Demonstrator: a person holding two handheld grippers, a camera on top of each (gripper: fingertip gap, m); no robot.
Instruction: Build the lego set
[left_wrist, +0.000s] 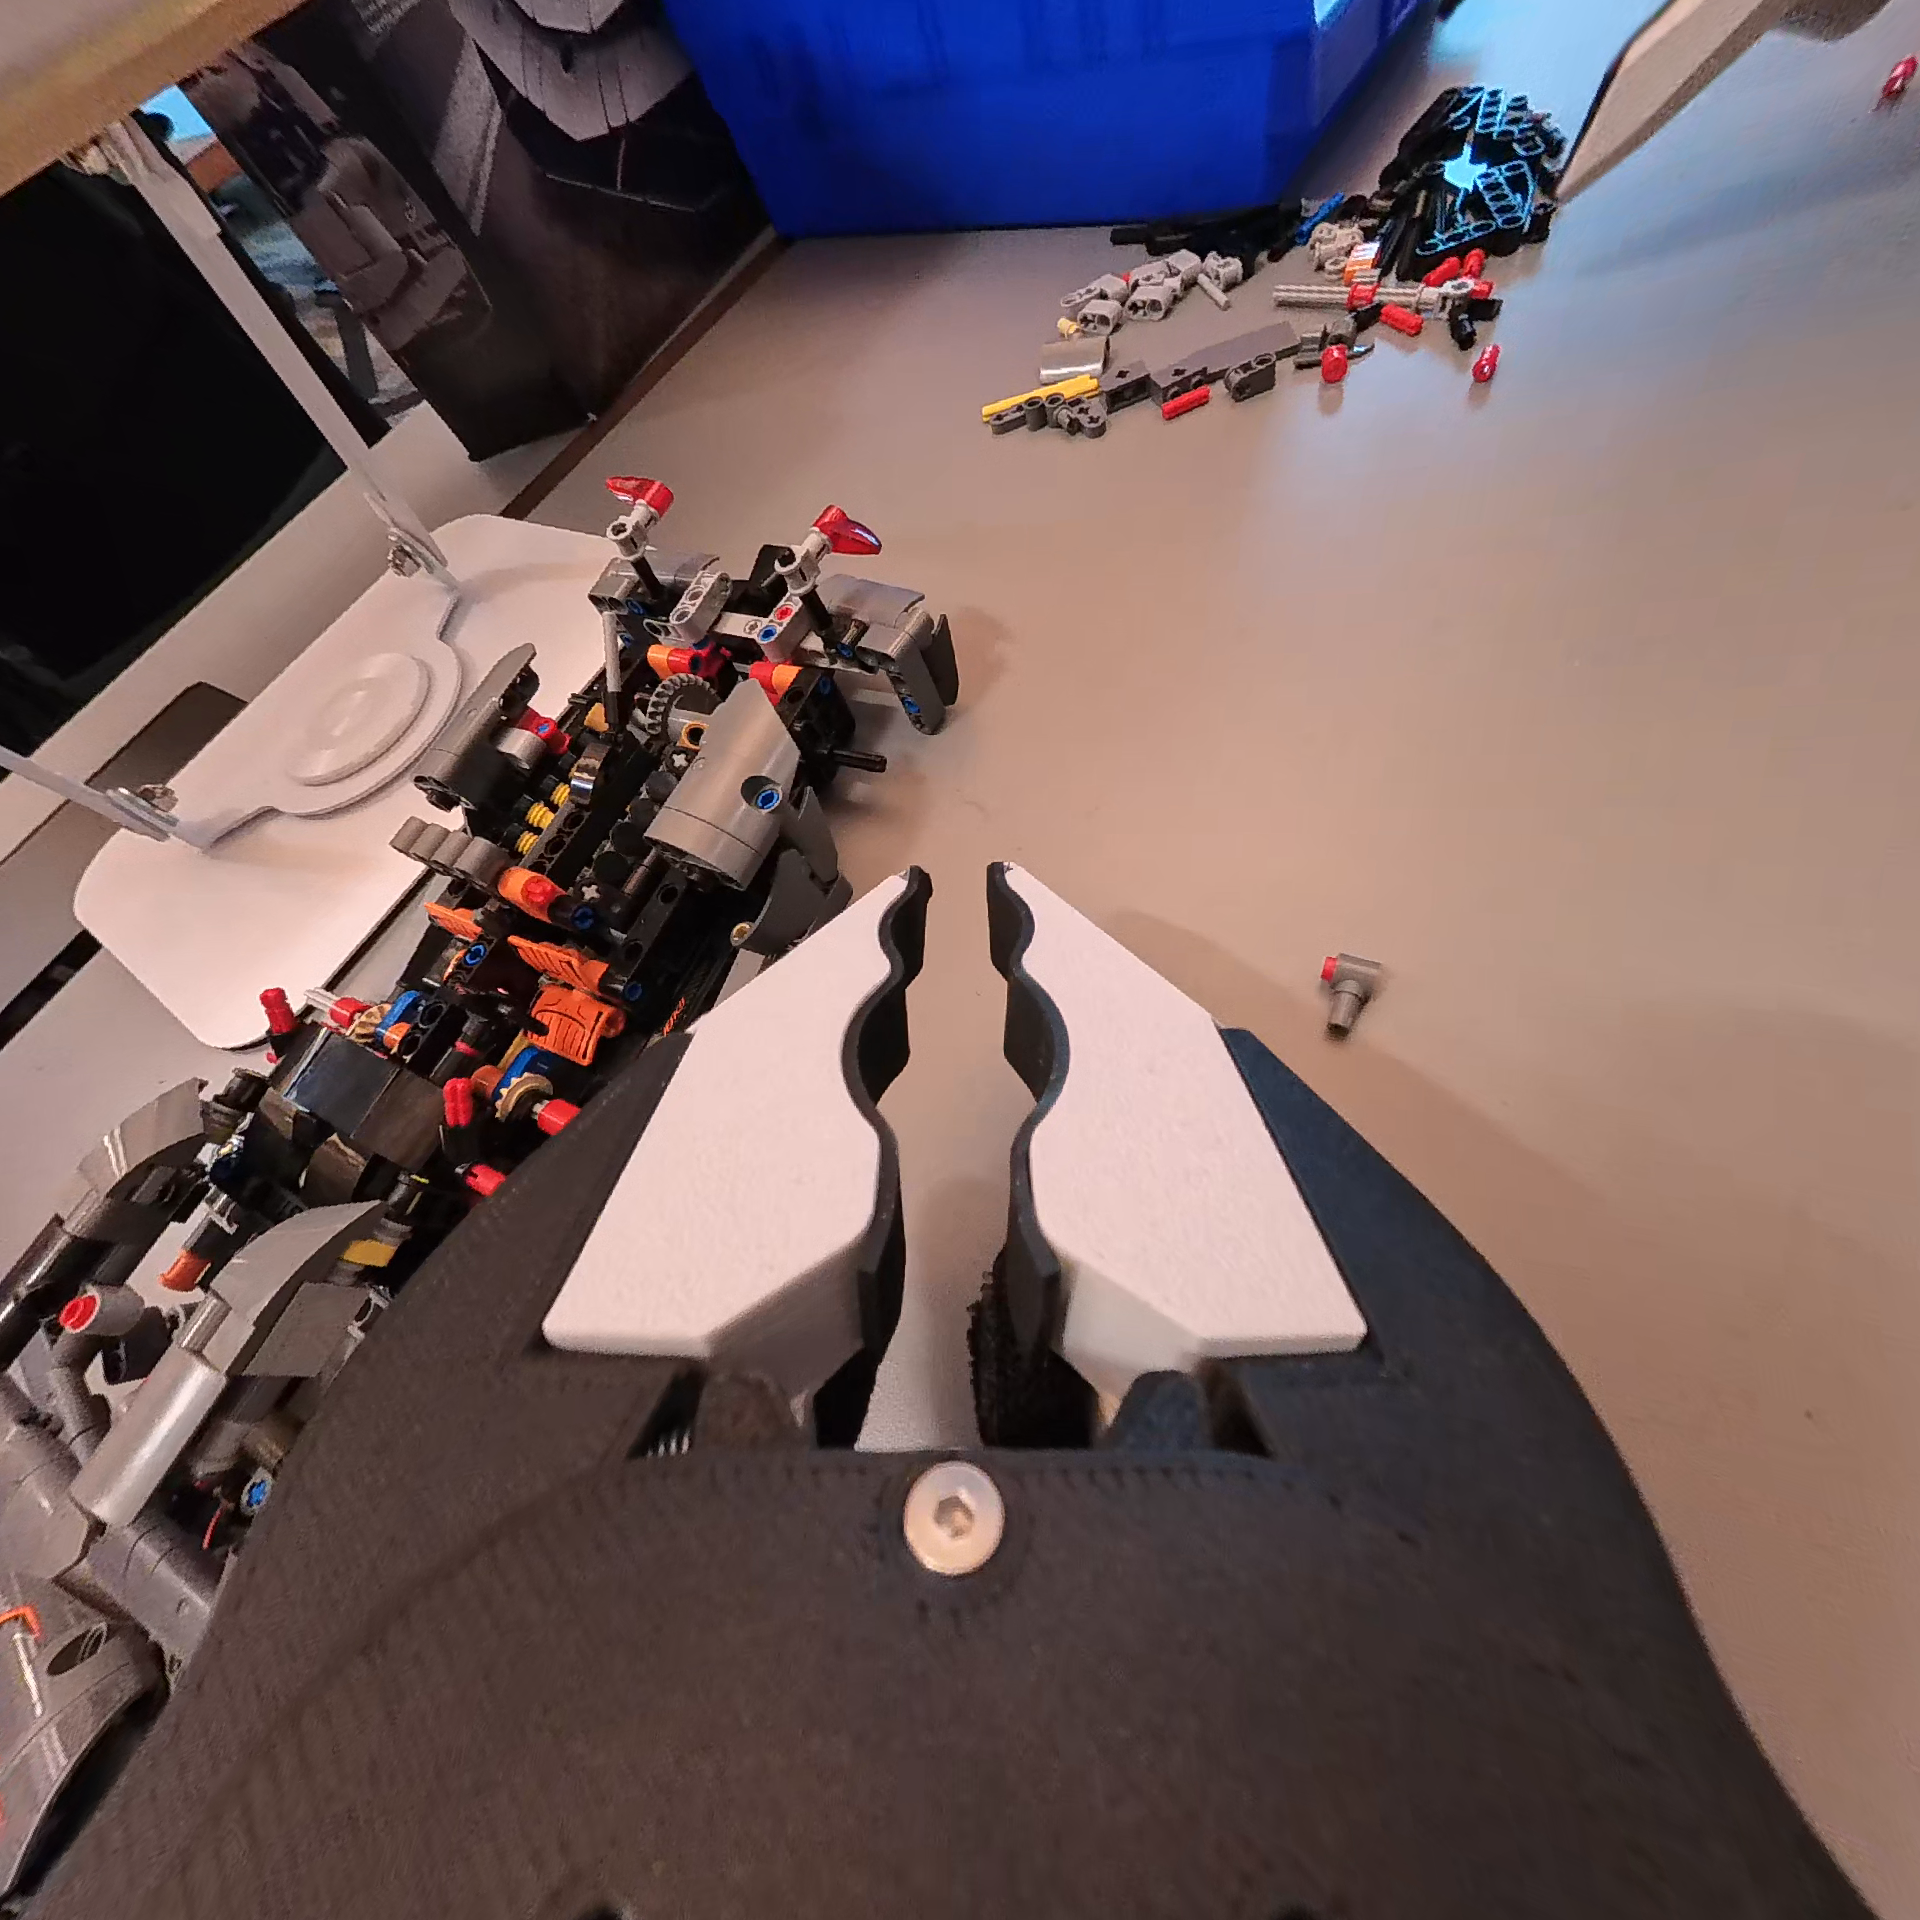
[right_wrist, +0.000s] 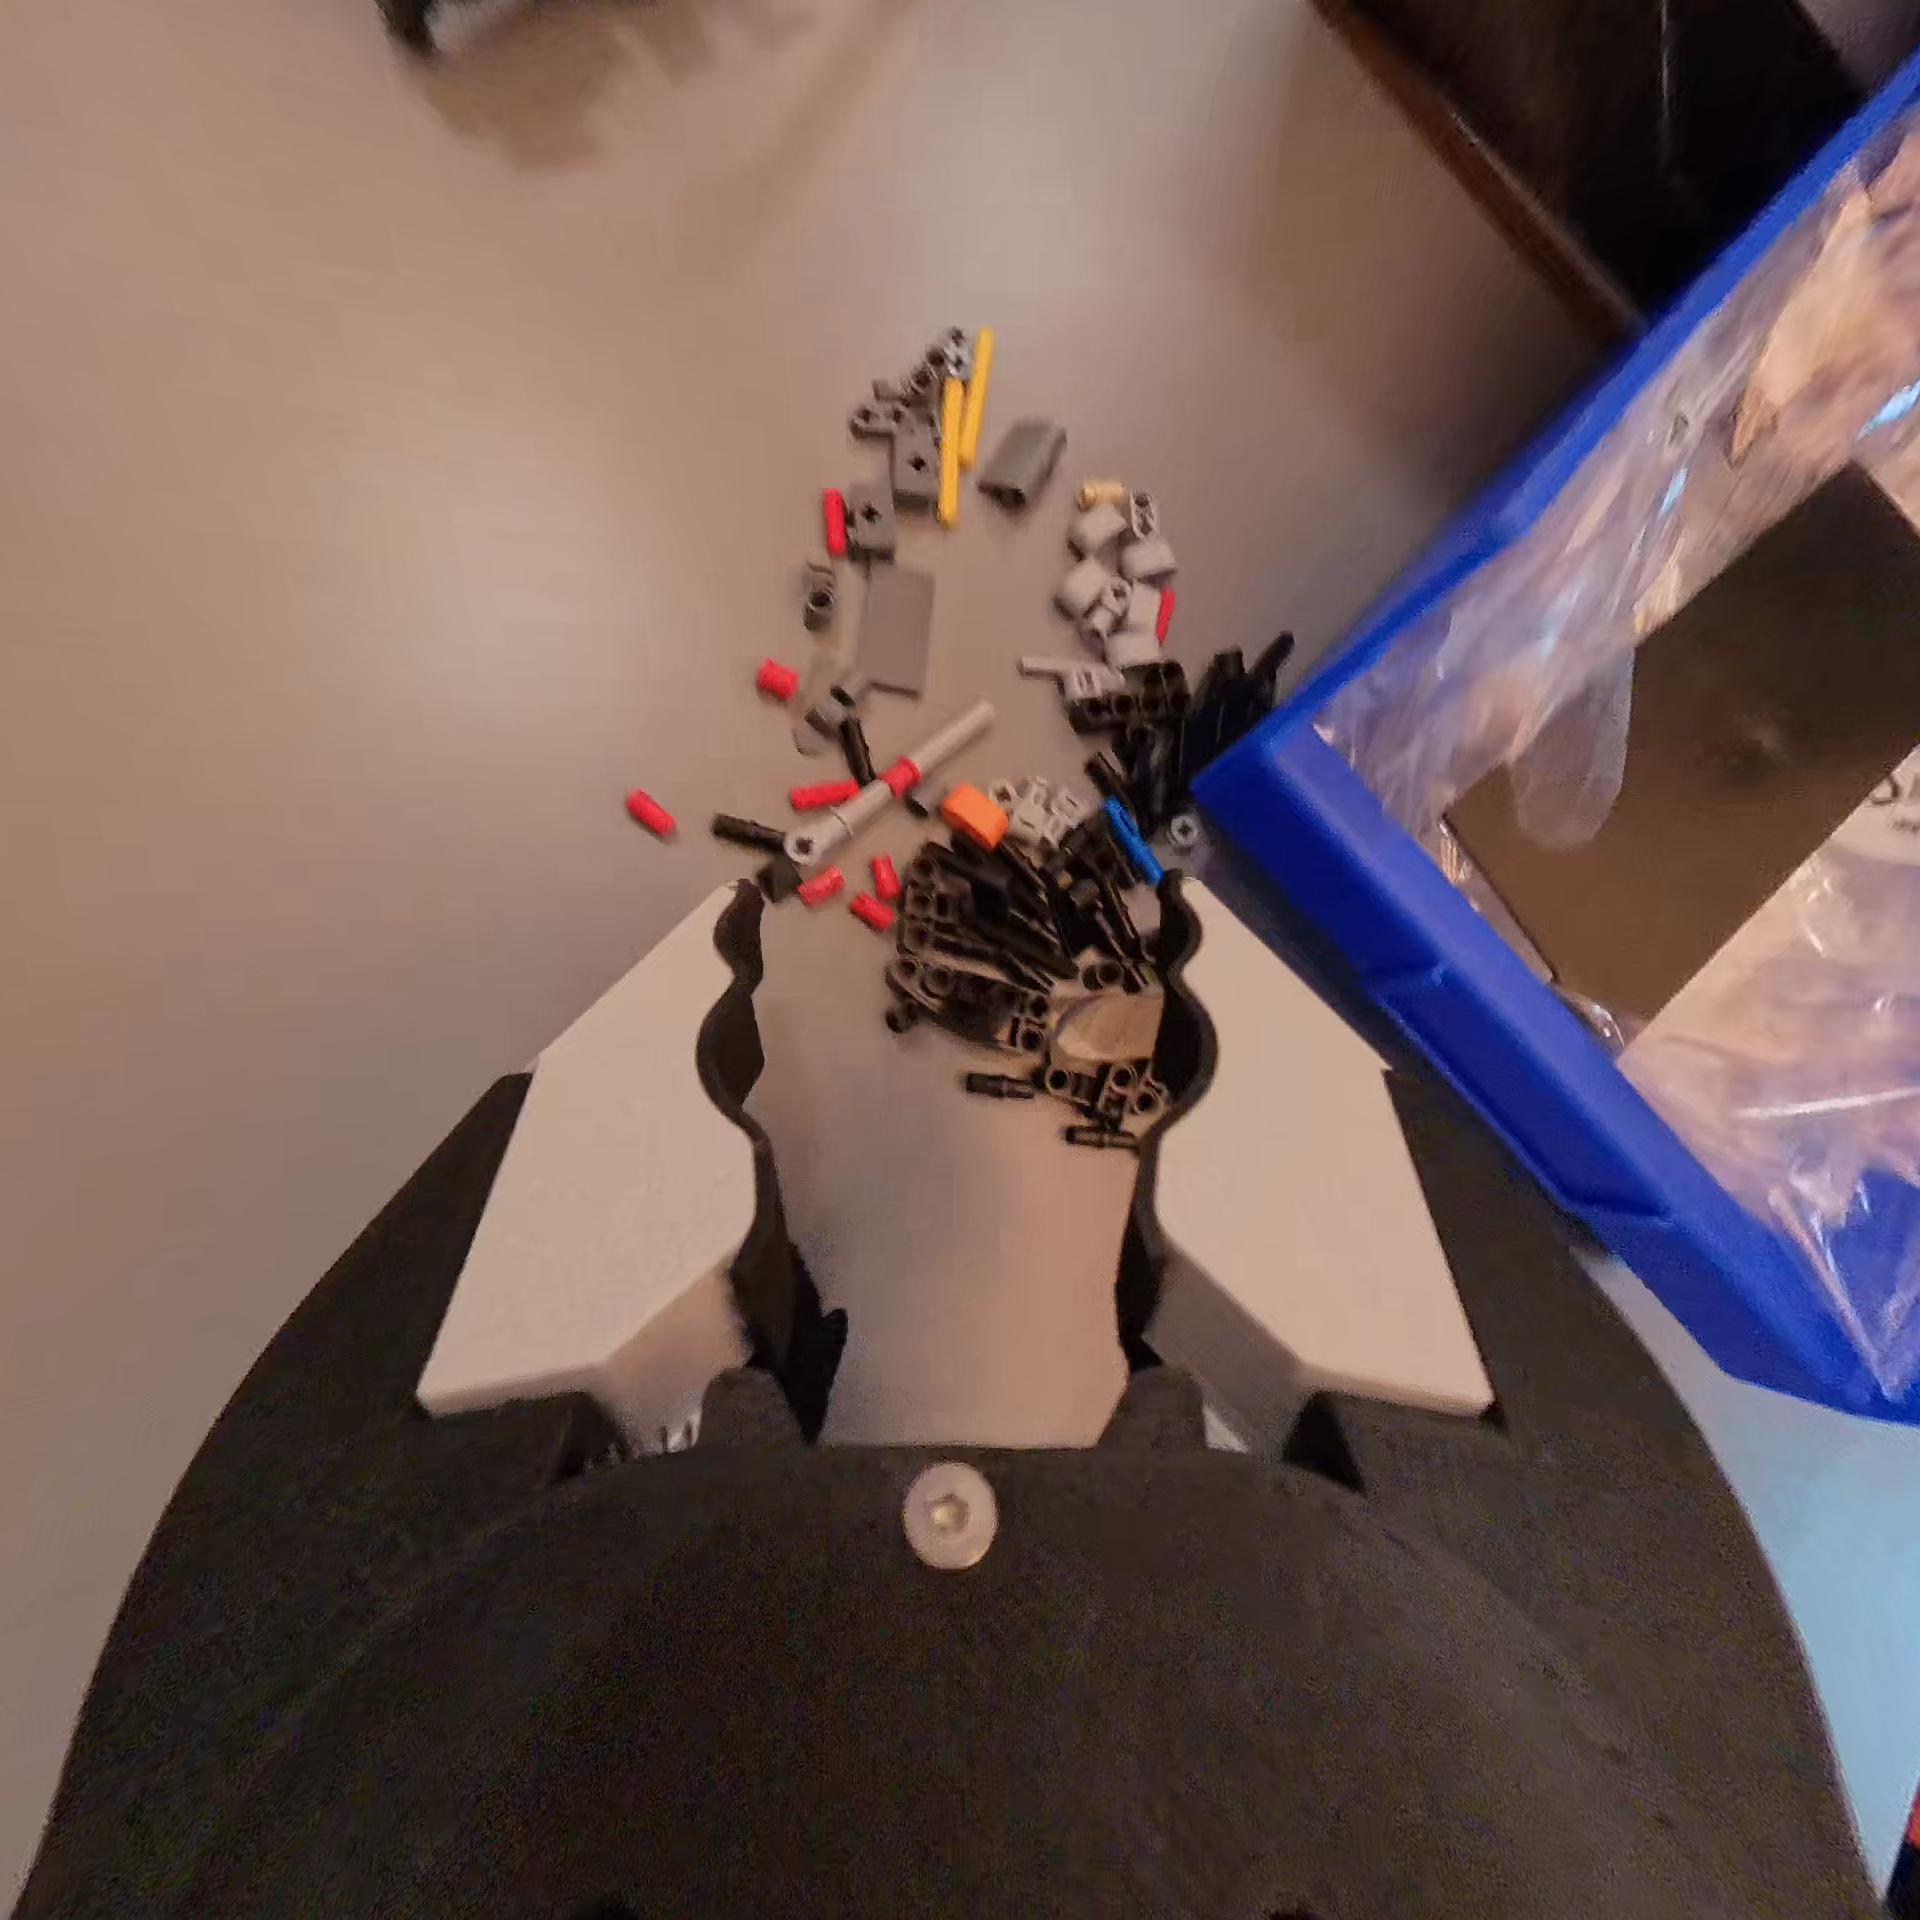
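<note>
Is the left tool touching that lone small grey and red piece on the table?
Apart. The left wrist view shows the left tool empty, with bare table between its fingertips and the small grey and red piece off to its right.

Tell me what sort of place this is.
Probably an indoor hobby or work desk set up for model building: a plain tabletop with a half-built lego vehicle, loose lego parts spread out, and a blue storage bin holding plastic bags.
</note>
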